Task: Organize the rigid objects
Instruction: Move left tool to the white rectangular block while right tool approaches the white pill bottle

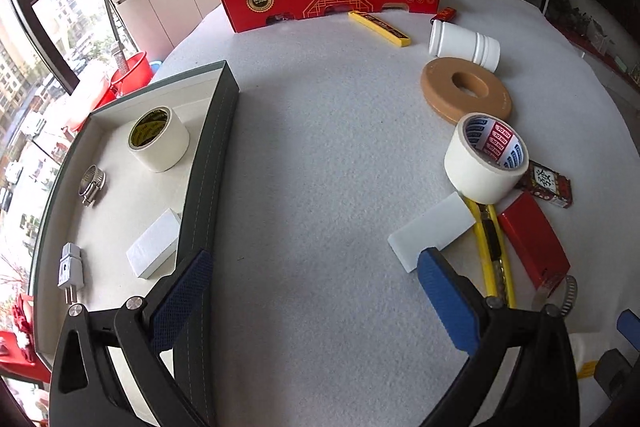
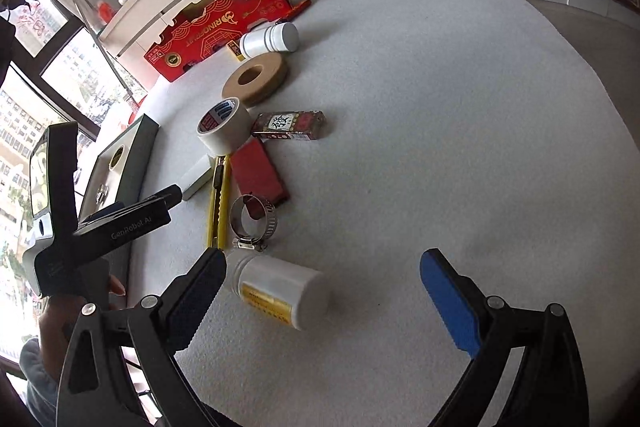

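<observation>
Grey felt covers the round bench (image 1: 320, 147), with windows and a city view at its left side. At the left edge sits the open grey tray (image 1: 208, 155), already holding a roll of tape (image 1: 158, 139), a hose clamp (image 1: 93, 183), a white block (image 1: 154, 247) and a white plug (image 1: 71, 269). The left gripper (image 1: 316, 301) hangs over bare felt just beside the tray wall, jaws wide apart and empty.

Farther right lies the unsorted cluster: a white slab (image 1: 432, 235), a yellow utility knife (image 1: 490, 247) partly under a second tape roll (image 1: 486, 157), a red box (image 1: 534, 239), a tan ring (image 1: 466, 93) and a white canister (image 1: 464, 47). Nearest the right gripper (image 2: 324, 303) is a white pill bottle (image 2: 280, 289) lying on its side, touching the inner face of one finger; these jaws are also spread and grip nothing.

The bottle, being round, would likely roll out from between the pads if the jaws close off-centre or across its length. It also rests close to a second hose clamp (image 2: 252, 223), which a low approach could nudge into the knife.
</observation>
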`<action>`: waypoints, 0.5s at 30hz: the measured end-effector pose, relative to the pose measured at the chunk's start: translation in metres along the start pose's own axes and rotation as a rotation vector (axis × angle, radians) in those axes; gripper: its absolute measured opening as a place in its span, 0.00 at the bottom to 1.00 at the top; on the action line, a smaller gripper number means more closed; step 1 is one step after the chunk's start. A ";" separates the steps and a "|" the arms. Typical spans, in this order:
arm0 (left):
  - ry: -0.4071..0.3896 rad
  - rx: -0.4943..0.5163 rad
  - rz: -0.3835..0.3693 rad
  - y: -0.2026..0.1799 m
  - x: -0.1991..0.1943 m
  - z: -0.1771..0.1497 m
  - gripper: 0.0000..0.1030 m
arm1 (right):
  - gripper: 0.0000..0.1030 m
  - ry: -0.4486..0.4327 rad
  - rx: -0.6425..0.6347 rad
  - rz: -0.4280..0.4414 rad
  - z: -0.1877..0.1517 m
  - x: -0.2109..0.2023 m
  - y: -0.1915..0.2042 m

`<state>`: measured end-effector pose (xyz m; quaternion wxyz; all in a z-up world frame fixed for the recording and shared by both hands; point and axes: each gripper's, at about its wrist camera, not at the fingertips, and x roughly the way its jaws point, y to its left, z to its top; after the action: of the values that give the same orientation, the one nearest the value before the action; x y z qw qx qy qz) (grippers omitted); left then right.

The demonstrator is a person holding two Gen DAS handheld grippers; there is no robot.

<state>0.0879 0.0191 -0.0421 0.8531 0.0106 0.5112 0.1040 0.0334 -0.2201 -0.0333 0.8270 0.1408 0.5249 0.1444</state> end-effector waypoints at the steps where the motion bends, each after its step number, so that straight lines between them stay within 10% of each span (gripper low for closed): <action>1: -0.007 0.018 -0.003 -0.004 -0.001 0.001 1.00 | 0.95 0.007 -0.004 0.000 -0.003 0.002 0.004; 15: -0.036 0.162 0.031 -0.033 0.012 0.010 1.00 | 0.95 0.042 -0.097 -0.037 -0.019 0.015 0.025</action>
<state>0.1074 -0.0101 -0.0521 0.8568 0.0894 0.5021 0.0754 0.0202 -0.1897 -0.0441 0.8240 0.0878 0.5371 0.1574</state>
